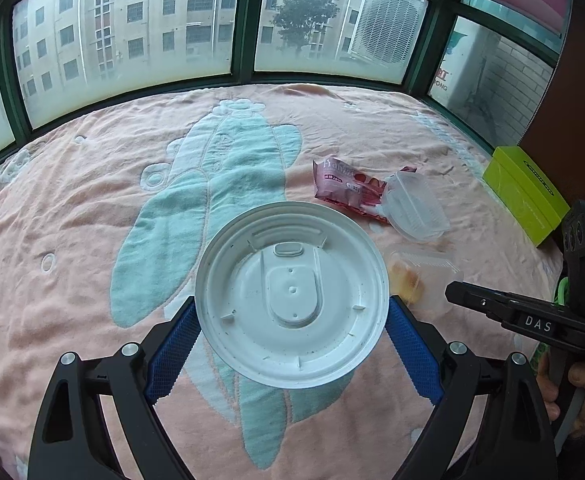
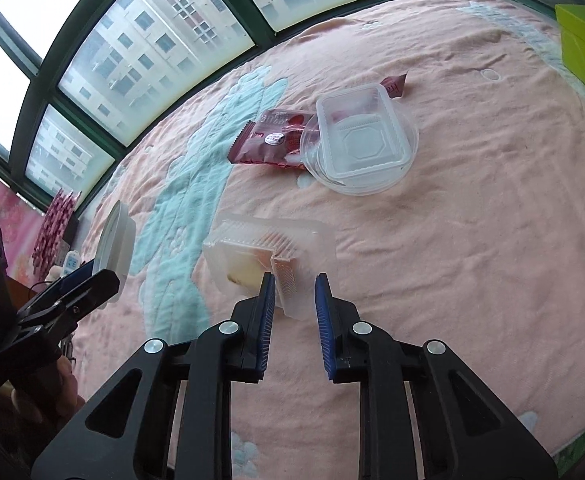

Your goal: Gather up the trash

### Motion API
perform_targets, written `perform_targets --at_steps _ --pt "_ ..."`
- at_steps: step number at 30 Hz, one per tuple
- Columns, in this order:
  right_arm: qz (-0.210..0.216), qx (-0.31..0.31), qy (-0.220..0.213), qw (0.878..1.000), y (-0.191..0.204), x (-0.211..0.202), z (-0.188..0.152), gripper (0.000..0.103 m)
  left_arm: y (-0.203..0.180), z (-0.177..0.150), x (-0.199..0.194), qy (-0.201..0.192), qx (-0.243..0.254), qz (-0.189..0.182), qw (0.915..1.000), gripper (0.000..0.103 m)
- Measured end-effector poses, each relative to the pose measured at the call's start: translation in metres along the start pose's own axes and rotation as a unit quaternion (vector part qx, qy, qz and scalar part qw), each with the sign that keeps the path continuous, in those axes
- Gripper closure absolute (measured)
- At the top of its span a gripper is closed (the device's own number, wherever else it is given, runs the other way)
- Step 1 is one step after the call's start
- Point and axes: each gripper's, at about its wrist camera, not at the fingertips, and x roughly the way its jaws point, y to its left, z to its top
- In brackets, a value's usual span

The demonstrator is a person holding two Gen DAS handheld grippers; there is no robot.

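My left gripper (image 1: 291, 312) is shut on a round white plastic lid (image 1: 291, 294), held above the pink blanket (image 1: 92, 240); the lid also shows edge-on in the right wrist view (image 2: 112, 240). My right gripper (image 2: 294, 284) is open, its blue pads on either side of the near corner of a clear plastic tray with food scraps (image 2: 268, 252), which lies on the blanket; the tray also shows in the left wrist view (image 1: 420, 276). Farther off lie a red snack wrapper (image 2: 270, 140) and a clear empty tub on a clear round lid (image 2: 360, 140).
A lime green box (image 1: 524, 192) stands at the blanket's right edge. Dark green window frames (image 1: 248, 20) run along the far side. The blanket (image 2: 472, 240) covers the whole surface.
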Motion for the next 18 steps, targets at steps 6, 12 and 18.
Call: perform_targets --at_steps 6,12,18 --pt "-0.033 -0.028 -0.013 0.999 0.007 -0.002 -0.005 0.055 -0.002 0.000 -0.003 -0.002 0.000 -0.001 1.0000 0.015" --pt "-0.019 -0.047 -0.016 0.999 0.014 -0.001 -0.002 0.034 0.005 -0.002 -0.001 0.002 -0.008 0.002 1.0000 0.015" --pt "-0.035 -0.058 -0.012 0.998 0.033 0.025 0.012 0.018 0.016 -0.001 0.001 0.005 -0.016 0.007 0.9998 0.015"
